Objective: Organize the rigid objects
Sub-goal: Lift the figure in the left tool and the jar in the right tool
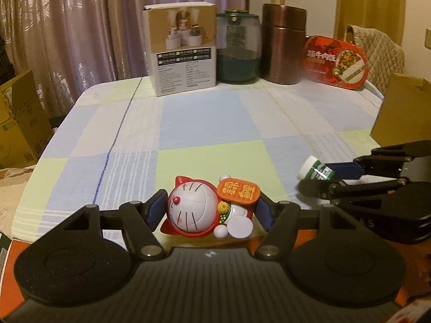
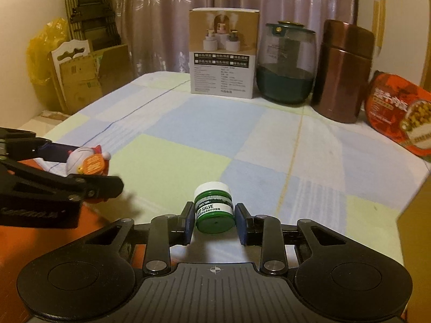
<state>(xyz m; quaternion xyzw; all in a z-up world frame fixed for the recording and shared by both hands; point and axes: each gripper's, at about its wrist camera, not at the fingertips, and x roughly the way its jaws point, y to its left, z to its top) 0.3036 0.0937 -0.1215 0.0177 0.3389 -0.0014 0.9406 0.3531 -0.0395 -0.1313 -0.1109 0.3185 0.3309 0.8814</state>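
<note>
The left gripper (image 1: 208, 210) clamps a cat figurine (image 1: 204, 208) lying sideways between its fingers; the right gripper (image 2: 214, 219) pinches a green lip-salve jar (image 2: 214, 208), apparently tipped on its side. Only the right view reads its label. Beyond both fingers stands a white box (image 2: 223, 53).

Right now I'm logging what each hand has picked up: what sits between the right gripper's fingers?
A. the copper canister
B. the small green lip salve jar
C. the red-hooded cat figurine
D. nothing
B: in the right wrist view the right gripper has its pads against the sides of the green lip salve jar, white cap pointing away.
</note>
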